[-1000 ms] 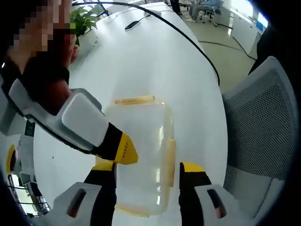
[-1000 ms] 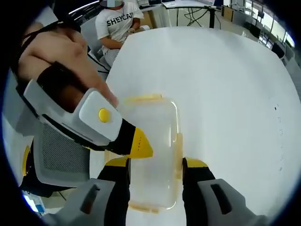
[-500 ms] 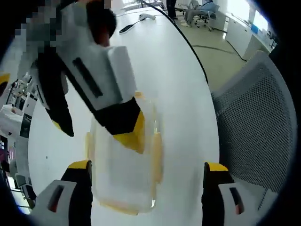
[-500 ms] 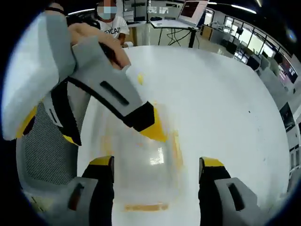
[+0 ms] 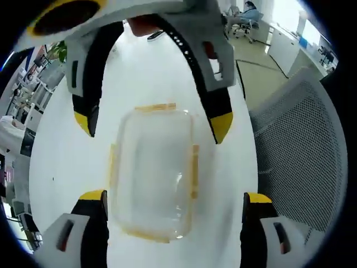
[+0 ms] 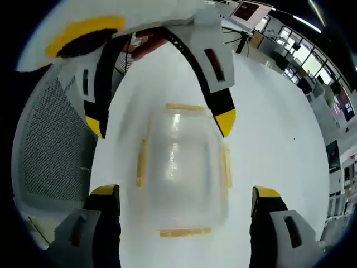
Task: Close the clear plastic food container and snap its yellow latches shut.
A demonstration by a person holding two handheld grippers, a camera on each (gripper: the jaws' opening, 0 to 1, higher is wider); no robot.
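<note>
The clear plastic container stands on the white table with its lid on and yellow latches along all four sides. My left gripper is open wide, its jaws either side of the container's near end without touching it. The right gripper reaches in from the top, also open, its yellow tips beside the far end. In the right gripper view the container lies between my right gripper and the left gripper opposite. Whether the latches are snapped down I cannot tell.
A grey mesh office chair stands close to the table edge, also the chair in the right gripper view. A hand holds the opposite gripper. Office desks and chairs lie beyond the table.
Both grippers have opened wide and swung to face each other across the container. The other gripper's tip no longer rests on the lid.
</note>
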